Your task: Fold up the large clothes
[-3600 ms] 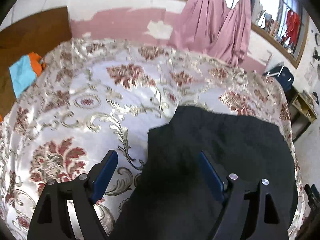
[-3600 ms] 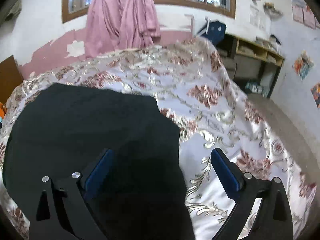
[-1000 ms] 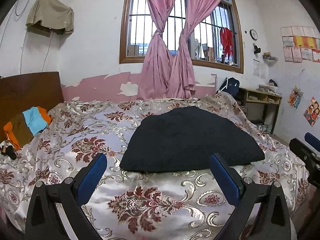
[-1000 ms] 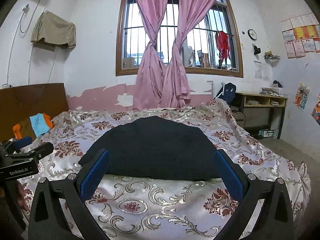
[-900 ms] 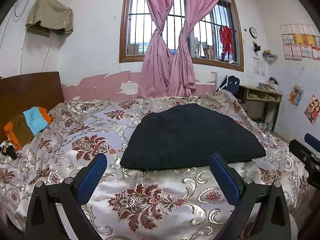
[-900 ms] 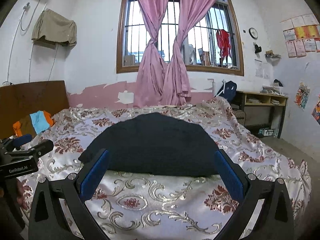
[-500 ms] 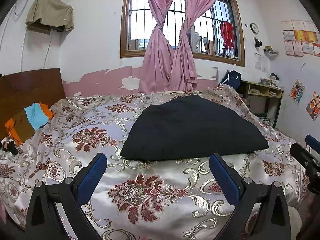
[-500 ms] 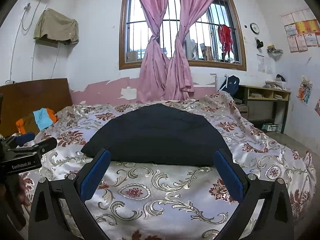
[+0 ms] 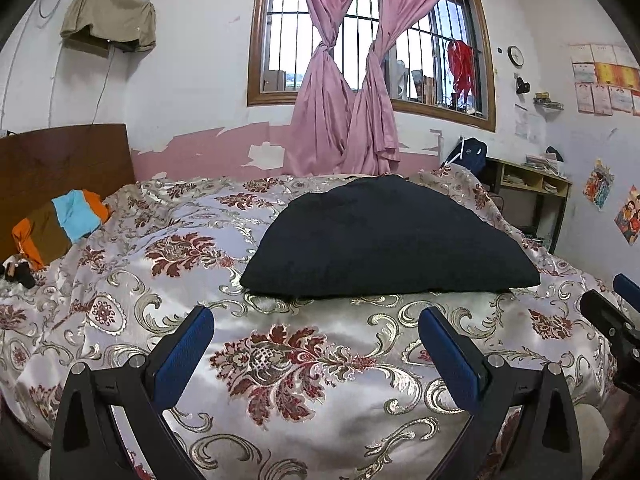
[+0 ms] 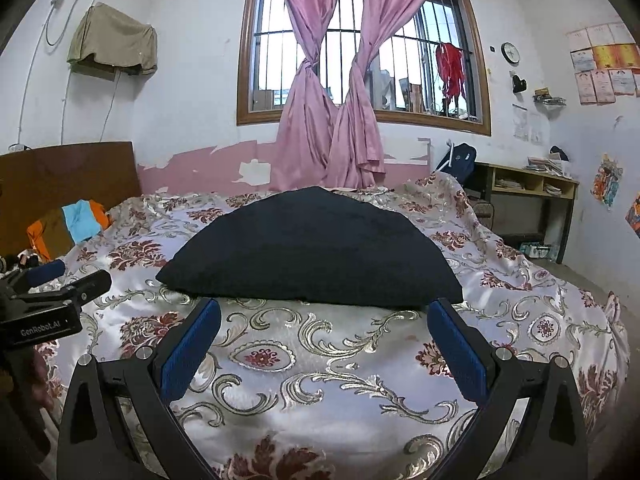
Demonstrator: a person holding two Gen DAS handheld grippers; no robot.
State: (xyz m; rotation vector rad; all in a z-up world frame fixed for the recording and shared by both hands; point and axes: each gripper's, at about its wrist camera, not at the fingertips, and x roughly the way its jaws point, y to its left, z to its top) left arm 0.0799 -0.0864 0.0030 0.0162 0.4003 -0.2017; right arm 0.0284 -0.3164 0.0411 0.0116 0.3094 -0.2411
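A black garment (image 9: 384,240) lies folded into a flat, roughly rectangular stack on the bed's floral cover (image 9: 280,360); it also shows in the right wrist view (image 10: 312,252). My left gripper (image 9: 316,320) is open and empty, held back from the bed's near edge, short of the garment. My right gripper (image 10: 324,316) is open and empty, also short of the garment's near edge. The right gripper's tip shows at the right edge of the left wrist view (image 9: 616,316). The left gripper's body shows at the left of the right wrist view (image 10: 48,300).
Folded orange, brown and blue clothes (image 9: 60,224) lie by the wooden headboard (image 9: 60,160) at the left. A window with pink curtains (image 9: 348,112) is behind the bed. A desk with shelves (image 9: 532,196) stands at the right wall.
Both grippers have drawn back from over the garment to beyond the bed's near edge and levelled out. The garment lies where it was left.
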